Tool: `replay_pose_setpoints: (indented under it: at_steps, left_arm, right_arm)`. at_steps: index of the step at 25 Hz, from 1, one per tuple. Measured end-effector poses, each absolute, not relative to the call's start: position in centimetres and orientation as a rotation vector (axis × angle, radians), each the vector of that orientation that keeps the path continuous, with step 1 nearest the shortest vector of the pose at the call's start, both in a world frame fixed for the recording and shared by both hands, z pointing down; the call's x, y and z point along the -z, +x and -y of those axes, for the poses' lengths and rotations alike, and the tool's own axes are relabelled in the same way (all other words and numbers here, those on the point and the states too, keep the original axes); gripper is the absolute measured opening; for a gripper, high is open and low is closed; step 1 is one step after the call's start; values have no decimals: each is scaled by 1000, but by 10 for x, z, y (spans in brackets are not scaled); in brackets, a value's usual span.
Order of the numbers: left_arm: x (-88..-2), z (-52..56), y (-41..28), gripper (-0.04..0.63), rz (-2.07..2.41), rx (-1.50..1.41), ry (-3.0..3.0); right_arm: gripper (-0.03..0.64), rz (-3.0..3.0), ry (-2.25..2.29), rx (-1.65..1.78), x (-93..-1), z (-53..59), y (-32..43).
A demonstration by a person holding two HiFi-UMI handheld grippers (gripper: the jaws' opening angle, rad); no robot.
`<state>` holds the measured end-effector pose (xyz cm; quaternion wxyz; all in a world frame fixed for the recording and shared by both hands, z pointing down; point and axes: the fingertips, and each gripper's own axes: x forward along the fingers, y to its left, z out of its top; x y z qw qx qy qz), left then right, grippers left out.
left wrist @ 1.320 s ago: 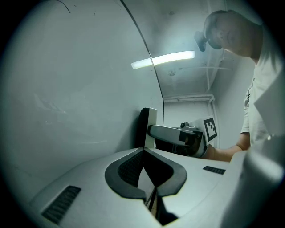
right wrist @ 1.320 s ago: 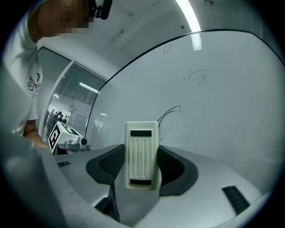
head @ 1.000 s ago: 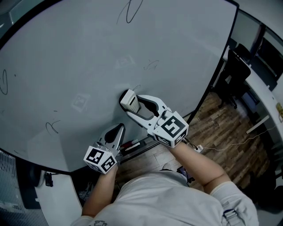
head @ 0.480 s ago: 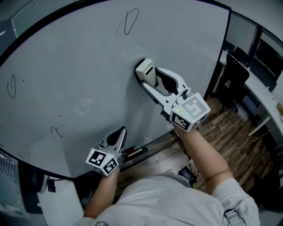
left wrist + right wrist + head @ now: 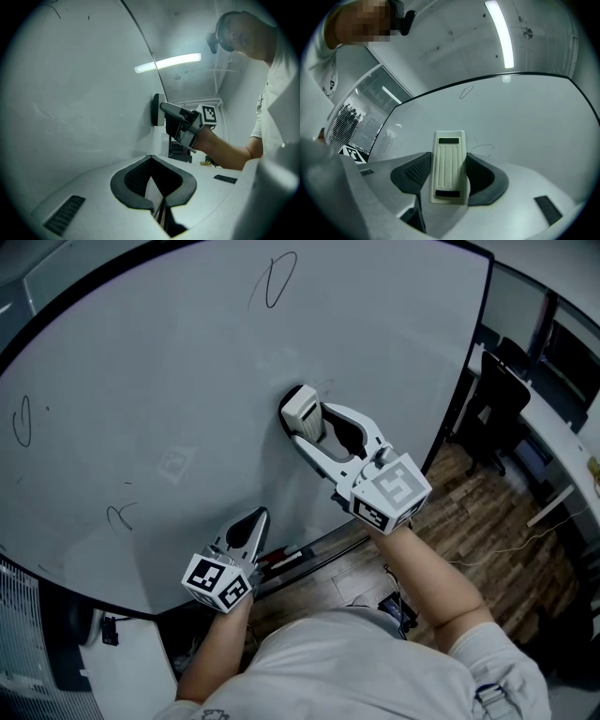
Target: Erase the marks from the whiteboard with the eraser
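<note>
Right gripper (image 5: 309,423) stays clamped on the eraser (image 5: 300,412), flat against the whiteboard (image 5: 169,371). It's slipped back a touch toward 7 o'clock since half a second ago. In the right gripper view a faint squiggle (image 5: 483,148) sits at the eraser's 2 o'clock. Left gripper (image 5: 247,527) hangs low at 6 o'clock, jaws together, empty, unmoved.

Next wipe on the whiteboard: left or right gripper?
Right. The right gripper is shut on the eraser, which sits against the whiteboard beside a faint mark. The left gripper is shut, empty, and low near the board's bottom edge.
</note>
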<state>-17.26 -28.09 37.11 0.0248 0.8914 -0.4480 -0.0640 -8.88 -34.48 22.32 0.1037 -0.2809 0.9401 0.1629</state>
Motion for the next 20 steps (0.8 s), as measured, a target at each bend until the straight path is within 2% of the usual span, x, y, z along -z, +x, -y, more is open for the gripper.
replay_pose_setpoints:
  at_steps: [13, 20]
  left_arm:
    - [-399, 276, -176, 6, 1369, 181, 2699]
    - [-404, 276, -177, 6, 1390, 154, 2670]
  right_arm:
    - [239, -2994, -719, -268, -337, 324, -136]
    - [239, -3037, -691, -289, -346, 323, -141]
